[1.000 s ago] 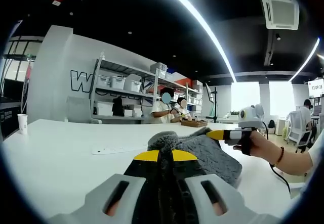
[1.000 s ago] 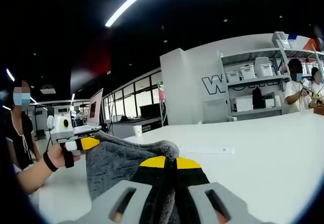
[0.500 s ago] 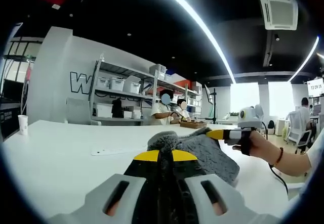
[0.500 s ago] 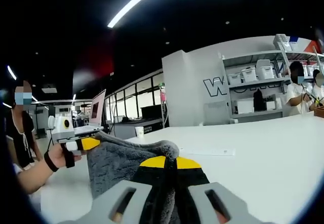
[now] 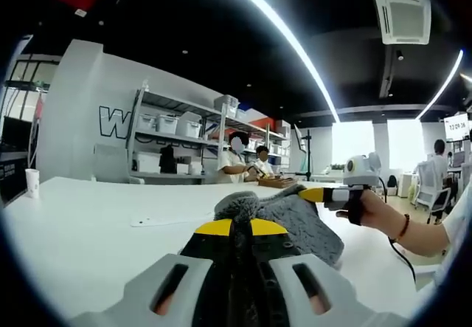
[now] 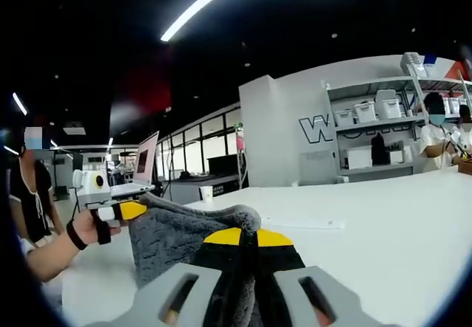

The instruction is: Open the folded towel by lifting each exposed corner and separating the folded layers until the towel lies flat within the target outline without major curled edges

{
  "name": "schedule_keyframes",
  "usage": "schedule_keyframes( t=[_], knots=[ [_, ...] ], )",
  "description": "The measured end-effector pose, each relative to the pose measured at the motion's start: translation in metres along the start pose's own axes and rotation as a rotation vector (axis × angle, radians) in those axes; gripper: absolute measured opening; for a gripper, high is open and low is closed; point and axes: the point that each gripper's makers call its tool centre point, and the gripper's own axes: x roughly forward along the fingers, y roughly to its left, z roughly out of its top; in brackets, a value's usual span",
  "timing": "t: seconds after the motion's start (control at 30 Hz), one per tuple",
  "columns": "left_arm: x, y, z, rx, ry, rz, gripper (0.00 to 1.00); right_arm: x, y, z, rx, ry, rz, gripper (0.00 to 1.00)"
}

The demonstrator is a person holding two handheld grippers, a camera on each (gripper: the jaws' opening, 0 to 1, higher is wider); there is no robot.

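Note:
A grey fluffy towel (image 5: 295, 222) is held up over the white table (image 5: 96, 224), stretched between both grippers. My left gripper (image 5: 240, 228) is shut on one corner of it, the yellow-tipped jaws pressed together. Off to the right in the left gripper view, my right gripper (image 5: 318, 194) pinches the opposite corner, held by a hand. In the right gripper view my right gripper (image 6: 247, 236) is shut on the towel (image 6: 177, 235), and my left gripper (image 6: 127, 210) grips its far corner at the left.
A paper cup (image 5: 32, 181) stands at the table's left edge and a white power strip (image 5: 166, 220) lies mid-table. Shelves with bins (image 5: 177, 139) and seated people (image 5: 237, 161) are behind. A laptop (image 6: 140, 166) stands at the left.
Both views drifted slightly; the towel stays held between the two shut grippers, its hanging edge a touch higher.

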Motion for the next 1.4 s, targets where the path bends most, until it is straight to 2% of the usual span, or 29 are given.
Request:
schedule_keyframes(
  t=[0.27,0.43,0.77,1.23,1.4],
  knots=[
    [-0.003,-0.004,-0.001,0.019,0.008,-0.007,0.04,-0.003,0.002,0.000,-0.001,-0.003,0.006,0.00],
    [-0.006,-0.005,-0.001,0.000,0.000,-0.013,0.04,-0.005,0.005,0.001,-0.002,-0.013,0.009,0.00],
    [-0.016,-0.014,-0.002,0.038,0.012,-0.026,0.04,-0.012,0.013,0.002,-0.009,-0.015,0.022,0.00],
    [-0.024,-0.019,-0.002,0.031,-0.007,-0.033,0.04,-0.018,0.021,0.004,-0.012,-0.027,0.034,0.00],
    [-0.028,-0.023,-0.002,0.055,-0.002,-0.033,0.04,-0.022,0.025,0.005,-0.019,-0.030,0.040,0.00]
  ],
)
